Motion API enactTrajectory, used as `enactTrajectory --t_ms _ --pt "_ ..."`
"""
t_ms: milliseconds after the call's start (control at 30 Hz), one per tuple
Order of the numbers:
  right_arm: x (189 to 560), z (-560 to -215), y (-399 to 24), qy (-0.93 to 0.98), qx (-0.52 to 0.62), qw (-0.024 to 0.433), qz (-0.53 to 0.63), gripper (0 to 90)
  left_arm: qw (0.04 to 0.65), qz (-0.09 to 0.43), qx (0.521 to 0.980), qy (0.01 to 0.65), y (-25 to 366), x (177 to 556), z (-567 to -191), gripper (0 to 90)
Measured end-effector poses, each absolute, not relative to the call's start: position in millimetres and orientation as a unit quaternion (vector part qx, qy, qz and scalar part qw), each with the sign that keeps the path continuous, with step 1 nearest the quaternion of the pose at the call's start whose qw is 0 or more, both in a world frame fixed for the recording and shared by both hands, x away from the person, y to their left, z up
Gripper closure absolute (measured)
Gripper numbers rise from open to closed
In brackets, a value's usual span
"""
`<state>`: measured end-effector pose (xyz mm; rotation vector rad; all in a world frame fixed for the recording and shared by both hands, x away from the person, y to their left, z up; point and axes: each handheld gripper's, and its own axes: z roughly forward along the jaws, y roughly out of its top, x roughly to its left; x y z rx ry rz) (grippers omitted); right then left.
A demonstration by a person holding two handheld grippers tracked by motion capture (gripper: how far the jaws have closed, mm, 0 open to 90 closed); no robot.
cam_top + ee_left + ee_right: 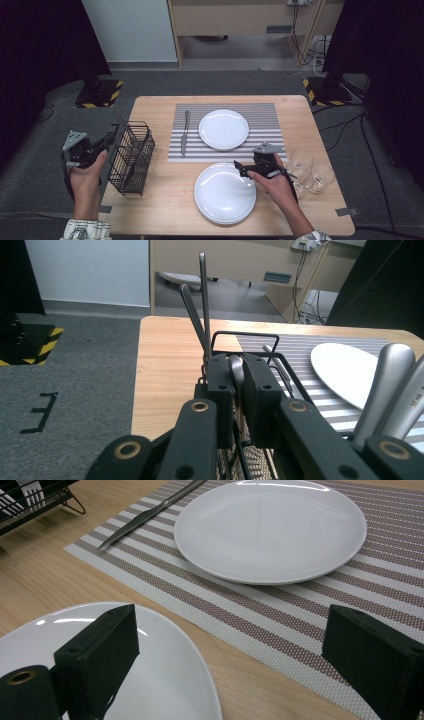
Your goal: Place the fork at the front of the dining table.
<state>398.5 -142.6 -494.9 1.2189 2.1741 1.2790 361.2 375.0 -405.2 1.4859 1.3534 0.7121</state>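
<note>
Evidently table-setting: left gripper (pixel 239 390) pinches a cutlery handle (pixel 236 371) inside the wire caddy (pixel 131 156), ready to lift out. Right gripper (pixel 235 655) gapes wide, empty, over the near plate (pixel 165 680).

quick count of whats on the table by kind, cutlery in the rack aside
round white plates: 2, one on the mat, one near the front edge
clear drinking glasses: 3
silver table knife on the mat: 1
black wire cutlery rack: 1
striped woven placemat: 1
total: 8
</note>
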Motion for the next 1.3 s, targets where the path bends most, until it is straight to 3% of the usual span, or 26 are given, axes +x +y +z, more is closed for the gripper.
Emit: enactTrajectory --t_ms 233,900,1300 --pt "398.7 -495.5 -142.3 0.766 0.428 0.169 0.448 8.1 0.505 0.281 0.601 0.551 375.7 360.4 -402.6 85.7" --pt "397.9 -493.0 -143.3 0.76 0.429 0.174 0.456 8.4 0.535 0.318 0.587 0.518 369.5 346.5 -363.7 86.4" --pt "397.5 -491.2 -144.5 0.757 0.43 0.176 0.459 8.5 0.524 0.327 0.595 0.514 367.3 355.7 -336.4 86.4"
